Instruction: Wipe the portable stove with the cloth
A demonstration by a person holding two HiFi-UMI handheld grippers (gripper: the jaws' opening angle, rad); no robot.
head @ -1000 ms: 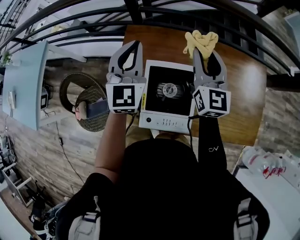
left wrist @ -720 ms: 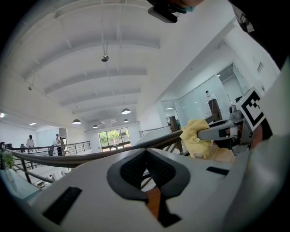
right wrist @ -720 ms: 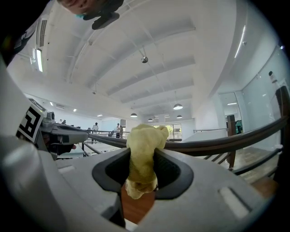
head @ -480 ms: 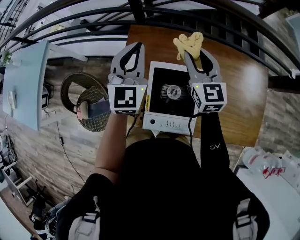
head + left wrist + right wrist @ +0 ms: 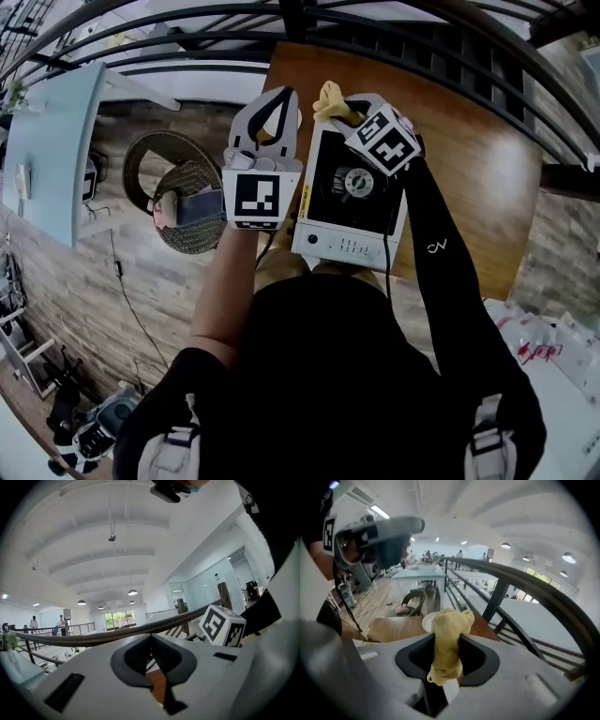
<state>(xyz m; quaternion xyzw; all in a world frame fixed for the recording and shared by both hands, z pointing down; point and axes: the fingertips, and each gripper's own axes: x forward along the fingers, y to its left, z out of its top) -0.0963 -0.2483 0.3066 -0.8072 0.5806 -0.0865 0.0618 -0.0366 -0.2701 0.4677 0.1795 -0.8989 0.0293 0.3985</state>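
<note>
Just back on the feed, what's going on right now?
A person is working two handheld grippers over a portable stove on a wooden table. The right gripper is shut on a bunched yellow cloth at the stove's far left corner. The left gripper is shut on nothing, beside the stove's left edge.

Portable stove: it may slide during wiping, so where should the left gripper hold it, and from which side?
Probably the left edge of the portable stove, from the left. The left gripper, shut and empty, is beside that straight rim; the front carries controls, and the right gripper, shut on the cloth, is at the far left corner.
</note>
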